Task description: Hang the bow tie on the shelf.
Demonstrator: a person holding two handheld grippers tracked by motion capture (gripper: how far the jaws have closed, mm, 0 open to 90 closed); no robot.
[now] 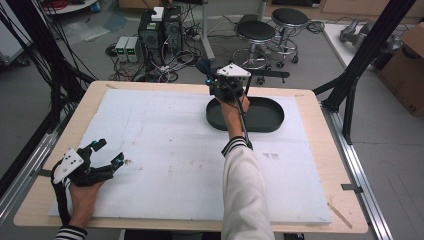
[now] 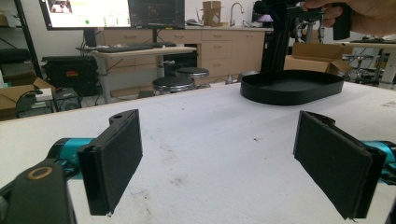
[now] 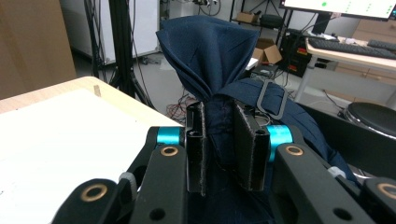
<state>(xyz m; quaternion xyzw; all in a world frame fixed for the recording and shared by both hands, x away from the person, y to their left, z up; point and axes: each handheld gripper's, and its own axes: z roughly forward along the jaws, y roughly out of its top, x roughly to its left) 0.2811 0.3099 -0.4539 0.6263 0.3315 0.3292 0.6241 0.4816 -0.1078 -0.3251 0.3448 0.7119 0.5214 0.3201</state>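
Observation:
A dark blue cloth is bunched up and pinched between the pads of my right gripper, which is shut on it. A grey metal loop hangs on the fabric. In the high view the right gripper is raised over the left end of a black oval tray, and the cloth sticks out beyond its jaws. My left gripper rests low at the near left of the white board, open, with nothing between its pads. The tray lies far ahead of it.
A white foam board covers most of the wooden table. Beyond the far edge stand round stools and computer towers amid cables. Black frame posts and a cardboard box are at the right.

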